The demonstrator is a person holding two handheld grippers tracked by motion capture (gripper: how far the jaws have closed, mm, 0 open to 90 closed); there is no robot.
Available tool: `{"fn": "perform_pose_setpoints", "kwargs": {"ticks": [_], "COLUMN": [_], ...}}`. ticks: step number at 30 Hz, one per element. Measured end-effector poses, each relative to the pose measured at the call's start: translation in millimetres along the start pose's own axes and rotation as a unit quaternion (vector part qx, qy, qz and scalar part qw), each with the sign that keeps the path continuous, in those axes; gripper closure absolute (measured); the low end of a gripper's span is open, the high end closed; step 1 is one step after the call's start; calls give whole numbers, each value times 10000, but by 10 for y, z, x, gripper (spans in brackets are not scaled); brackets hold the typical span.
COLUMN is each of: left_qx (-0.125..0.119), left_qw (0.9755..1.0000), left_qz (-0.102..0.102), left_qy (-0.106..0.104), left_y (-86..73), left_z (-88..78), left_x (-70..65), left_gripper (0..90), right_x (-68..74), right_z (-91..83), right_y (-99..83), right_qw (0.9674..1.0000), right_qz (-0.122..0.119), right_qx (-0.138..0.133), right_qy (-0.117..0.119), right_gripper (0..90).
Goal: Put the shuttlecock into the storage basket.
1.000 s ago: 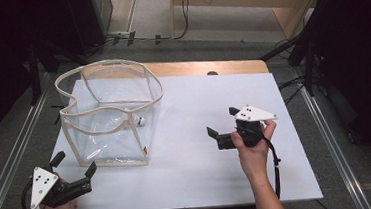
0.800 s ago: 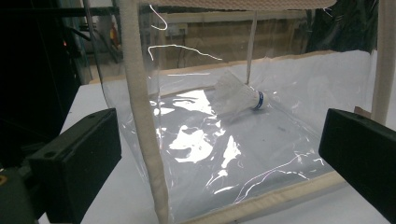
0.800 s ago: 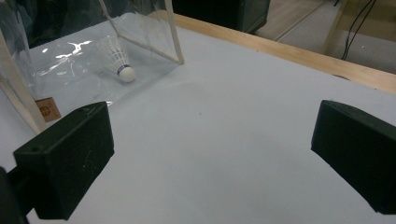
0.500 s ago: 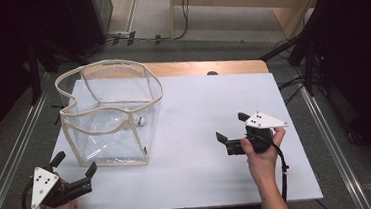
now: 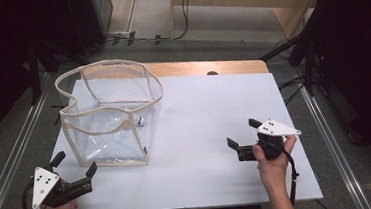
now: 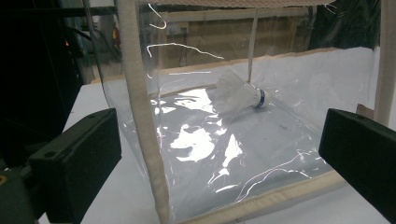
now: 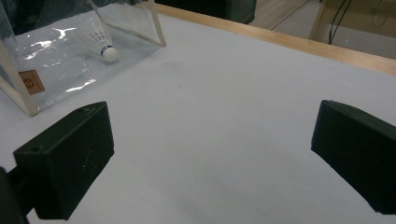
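Left gripper (image 5: 75,165) and right gripper (image 5: 242,132), both spread and empty, rest low over the white table (image 5: 209,107).
A white feathered shuttlecock (image 6: 243,94) with a blue band lies on its side inside the clear plastic, beige-trimmed open bag (image 5: 109,115), which stands at the table's left, just beyond the left gripper and well apart from the right.

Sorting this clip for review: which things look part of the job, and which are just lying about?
Likely part of the job:
clear bag
shuttlecock inside it
left gripper, open
right gripper, open

Just lying about:
cables on the floor beyond the table
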State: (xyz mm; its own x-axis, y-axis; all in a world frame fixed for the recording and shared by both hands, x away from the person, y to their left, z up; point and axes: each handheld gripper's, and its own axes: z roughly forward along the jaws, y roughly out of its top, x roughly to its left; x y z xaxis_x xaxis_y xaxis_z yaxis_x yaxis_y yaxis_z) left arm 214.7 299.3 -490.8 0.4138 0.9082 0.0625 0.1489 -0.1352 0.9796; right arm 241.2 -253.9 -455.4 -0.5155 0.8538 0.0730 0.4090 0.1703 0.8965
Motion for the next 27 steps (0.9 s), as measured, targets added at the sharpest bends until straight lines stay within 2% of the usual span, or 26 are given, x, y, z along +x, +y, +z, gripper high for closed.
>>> {"fn": "perform_pose_setpoints", "kwargs": {"ticks": [6, 14, 27], "left_qx": [19, 17, 63], "left_qw": [10000, 10000, 9999], "left_qz": [23, 22, 66], "left_qy": [14, 17, 43], "left_y": [1, 0, 1], "left_z": [5, 5, 12], "left_x": [-6, -6, -12], "left_gripper": [0, 0, 0], "right_x": [-32, -82, -182], "right_z": [-55, -127, -353], "right_y": [-81, -199, -402], "right_qw": [10000, 9999, 9997], "right_qz": [-8, 109, 153], "right_qx": [-37, -10, 25], "right_qy": [-17, -73, -169], "right_gripper": [0, 0, 0]}}
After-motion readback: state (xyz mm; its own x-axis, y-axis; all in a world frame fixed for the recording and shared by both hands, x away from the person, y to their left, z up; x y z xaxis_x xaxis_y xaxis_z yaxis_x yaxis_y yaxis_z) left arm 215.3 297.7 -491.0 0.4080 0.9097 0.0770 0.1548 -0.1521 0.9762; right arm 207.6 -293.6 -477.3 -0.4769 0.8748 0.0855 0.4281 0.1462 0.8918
